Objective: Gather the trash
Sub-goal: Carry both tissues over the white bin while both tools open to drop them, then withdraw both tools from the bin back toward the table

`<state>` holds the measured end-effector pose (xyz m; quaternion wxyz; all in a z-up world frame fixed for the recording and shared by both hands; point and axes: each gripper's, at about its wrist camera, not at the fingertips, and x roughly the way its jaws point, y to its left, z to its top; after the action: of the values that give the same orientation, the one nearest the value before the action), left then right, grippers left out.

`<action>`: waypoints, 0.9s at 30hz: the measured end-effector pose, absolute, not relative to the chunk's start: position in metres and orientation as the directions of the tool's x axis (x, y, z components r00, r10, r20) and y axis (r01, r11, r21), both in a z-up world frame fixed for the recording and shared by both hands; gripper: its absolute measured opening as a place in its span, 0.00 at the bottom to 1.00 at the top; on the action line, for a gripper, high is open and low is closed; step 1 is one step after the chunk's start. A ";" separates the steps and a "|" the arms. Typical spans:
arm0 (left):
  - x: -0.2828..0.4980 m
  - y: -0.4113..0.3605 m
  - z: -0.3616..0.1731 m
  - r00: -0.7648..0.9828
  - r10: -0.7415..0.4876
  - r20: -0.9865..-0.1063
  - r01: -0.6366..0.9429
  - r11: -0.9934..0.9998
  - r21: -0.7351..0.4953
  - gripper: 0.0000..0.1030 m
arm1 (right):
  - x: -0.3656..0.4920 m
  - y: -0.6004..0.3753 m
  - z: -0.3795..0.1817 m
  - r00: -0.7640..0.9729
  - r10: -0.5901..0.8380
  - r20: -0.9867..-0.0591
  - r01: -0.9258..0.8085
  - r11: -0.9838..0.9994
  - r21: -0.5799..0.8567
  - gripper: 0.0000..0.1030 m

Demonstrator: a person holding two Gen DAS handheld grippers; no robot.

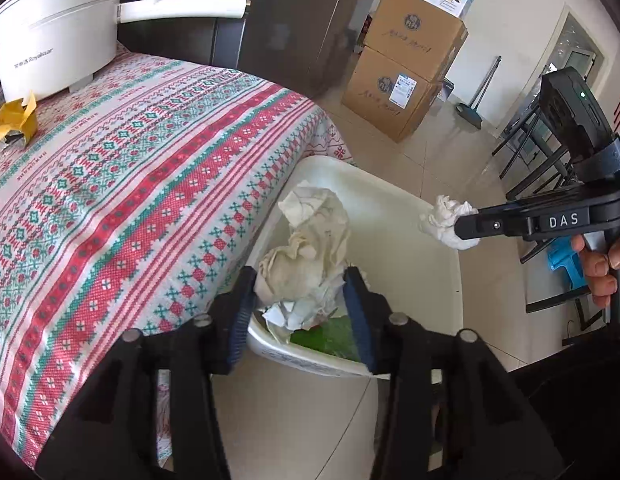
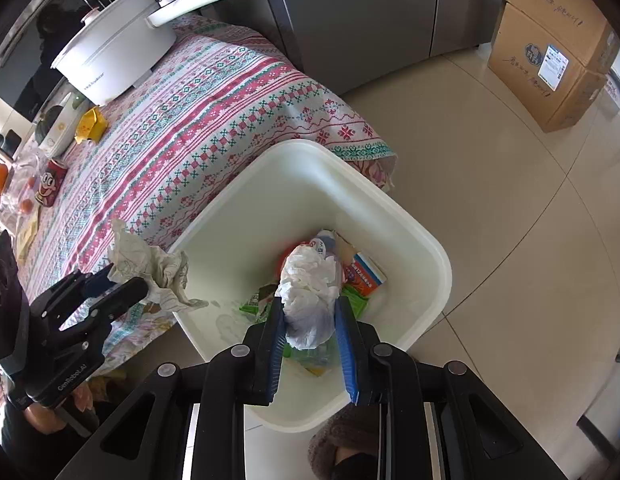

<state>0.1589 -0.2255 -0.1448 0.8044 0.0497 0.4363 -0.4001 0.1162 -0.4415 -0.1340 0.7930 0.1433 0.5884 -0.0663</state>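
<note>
A white trash bin (image 1: 390, 200) (image 2: 430, 264) stands on the floor against the table's edge, with wrappers and a box (image 2: 364, 276) inside. My left gripper (image 1: 299, 300) (image 2: 121, 280) is shut on a crumpled off-white paper wad (image 1: 310, 248) (image 2: 149, 264), held over the bin's rim by the table. My right gripper (image 2: 310, 320) (image 1: 458, 228) is shut on a crumpled white tissue (image 2: 310, 292) (image 1: 446, 220), held above the bin's opening.
The table has a patterned red and green cloth (image 1: 129, 184) (image 2: 197, 120). On it stand a white electric pot (image 1: 57, 36) (image 2: 117, 48), a yellow wrapper (image 1: 13, 120) (image 2: 91, 124) and a red can (image 2: 49, 188). Stacked cardboard boxes (image 1: 406, 68) (image 2: 550, 52) stand on the tiled floor.
</note>
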 end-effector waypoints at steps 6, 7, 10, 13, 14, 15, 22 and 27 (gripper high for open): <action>0.162 -0.222 -0.146 0.359 -0.535 -0.765 0.664 0.722 -0.193 0.77 | 0.116 -0.442 -0.137 0.286 0.060 -0.956 0.272 0.952 0.141 0.25; 0.163 -0.219 -0.144 0.369 -0.529 -0.764 0.660 0.728 -0.185 0.80 | 0.117 -0.441 -0.138 0.284 0.059 -0.957 0.272 0.952 0.140 0.25; 0.164 -0.212 -0.140 0.399 -0.507 -0.764 0.647 0.746 -0.157 0.81 | 0.118 -0.439 -0.138 0.283 0.056 -0.958 0.268 0.954 0.135 0.25; 0.165 -0.203 -0.136 0.418 -0.491 -0.764 0.638 0.757 -0.138 0.82 | 0.120 -0.437 -0.139 0.282 0.057 -0.958 0.268 0.954 0.135 0.28; 0.166 -0.200 -0.135 0.424 -0.485 -0.765 0.633 0.763 -0.133 0.83 | 0.120 -0.437 -0.138 0.285 0.055 -0.957 0.276 0.951 0.137 0.28; 0.167 -0.196 -0.134 0.428 -0.480 -0.765 0.628 0.768 -0.131 0.84 | 0.120 -0.439 -0.138 0.287 0.064 -0.956 0.286 0.946 0.150 0.33; 0.173 -0.163 -0.125 0.451 -0.455 -0.768 0.567 0.810 -0.147 0.90 | 0.123 -0.438 -0.130 0.318 0.098 -0.943 0.329 0.921 0.207 0.76; 0.172 -0.144 -0.117 0.479 -0.433 -0.764 0.546 0.828 -0.127 0.90 | 0.130 -0.423 -0.127 0.316 0.097 -0.944 0.305 0.931 0.198 0.77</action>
<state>0.1719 -0.1442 -0.1172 0.8573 0.0671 0.4231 -0.2855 0.1304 -0.4235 -0.1274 0.7924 0.1733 0.5812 -0.0656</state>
